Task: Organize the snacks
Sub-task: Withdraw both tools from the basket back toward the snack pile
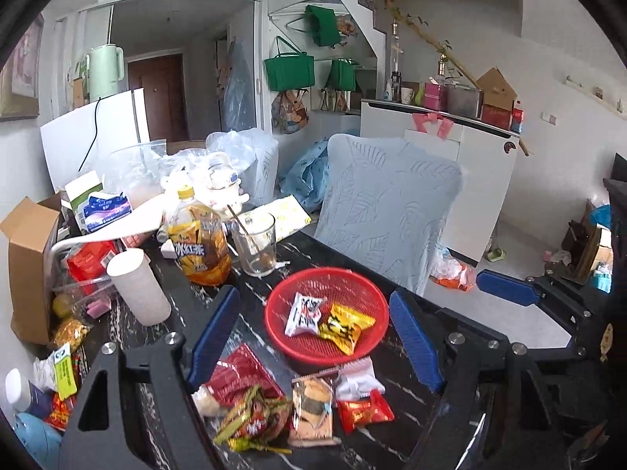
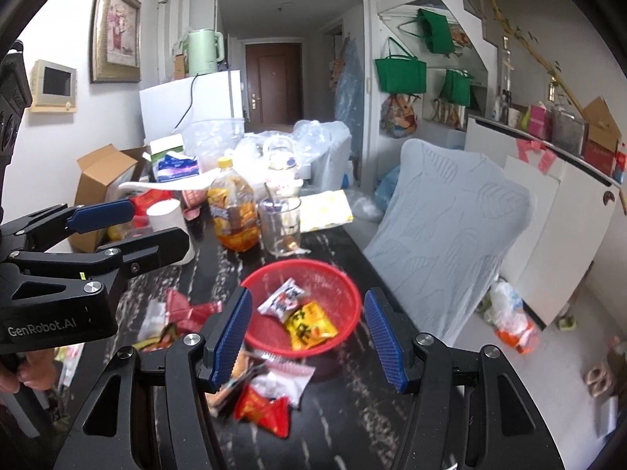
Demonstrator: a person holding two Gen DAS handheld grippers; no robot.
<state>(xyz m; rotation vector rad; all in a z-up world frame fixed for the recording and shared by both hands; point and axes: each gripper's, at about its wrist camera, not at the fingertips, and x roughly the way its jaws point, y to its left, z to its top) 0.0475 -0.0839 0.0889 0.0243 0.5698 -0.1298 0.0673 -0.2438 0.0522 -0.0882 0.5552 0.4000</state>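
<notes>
**Snacks part-sorted: two packets in the basket, the rest loose on the table**

Snacks lay in two groups. A white packet [image 1: 303, 313] and a yellow packet [image 1: 345, 327] rested inside the red basket [image 1: 274, 325], which stood on the dark marbled table [image 1: 250, 290]. Just beside the basket's near rim, a loose cluster waited: a dark red pouch [image 1: 235, 376], a clear-wrapped biscuit [image 1: 311, 411], a small red packet [image 1: 364, 411] and a white sachet [image 1: 358, 380]. The left gripper [image 1: 313, 337] hung above this cluster with its jaws spread wide and nothing between them. The right gripper [image 2: 307, 338] was likewise released and empty, framing the basket.

Risks, as judged from this arrangement: the loose packets overlapped, so a closing jaw could pinch two at once or catch only a crimped edge and drop the piece short of the basket. The light basket might skid if nudged. A glass cup [image 1: 254, 244] and a tea bottle [image 1: 202, 244] stood just beyond it and could be toppled by a wide sweep.
</notes>
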